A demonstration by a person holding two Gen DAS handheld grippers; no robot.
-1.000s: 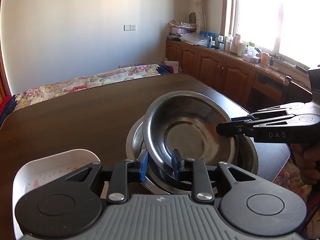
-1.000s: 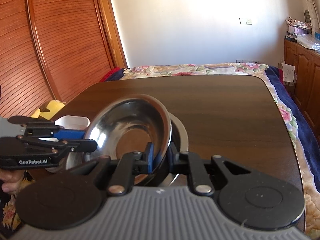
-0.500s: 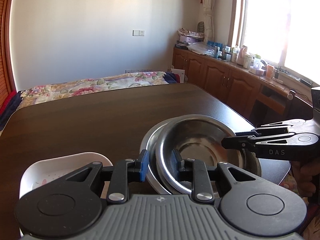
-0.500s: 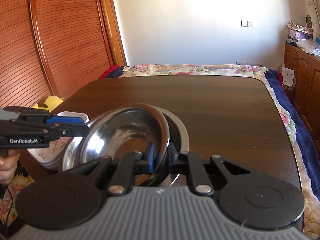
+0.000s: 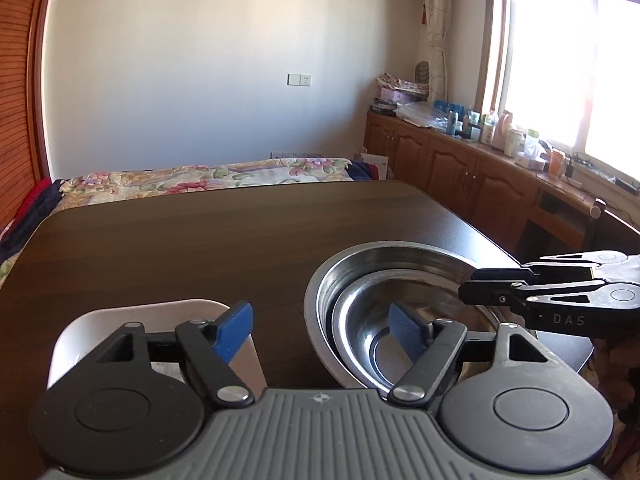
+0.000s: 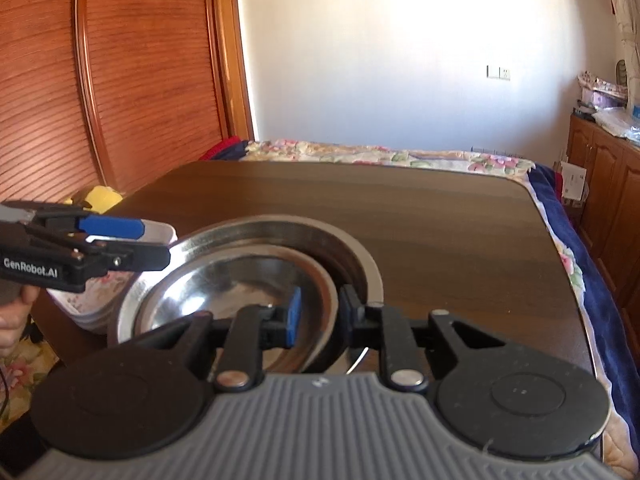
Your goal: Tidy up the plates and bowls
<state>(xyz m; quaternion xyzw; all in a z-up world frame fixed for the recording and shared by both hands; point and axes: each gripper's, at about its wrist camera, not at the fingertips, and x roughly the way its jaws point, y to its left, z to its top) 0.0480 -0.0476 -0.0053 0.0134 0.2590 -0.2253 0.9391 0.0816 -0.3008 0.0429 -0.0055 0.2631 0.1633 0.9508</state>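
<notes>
The small steel bowl (image 6: 236, 300) sits nested in the larger bowl (image 5: 384, 256); left gripper (image 5: 320, 330) has just spread wide, clear; right gripper (image 6: 318, 314) straddles the near rim, jaws just loosening, apparently off it.

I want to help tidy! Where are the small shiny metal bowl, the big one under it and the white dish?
Small shiny metal bowl (image 5: 360, 332), left wrist view, inner wall.
Big metal bowl (image 5: 384, 251), left wrist view, far rim.
White dish (image 5: 120, 316), left wrist view, rim.

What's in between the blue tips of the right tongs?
The rim of the small metal bowl, which sits inside the bigger metal bowl. The right wrist view shows it between the right tongs, whose tips have just been opening.
</notes>
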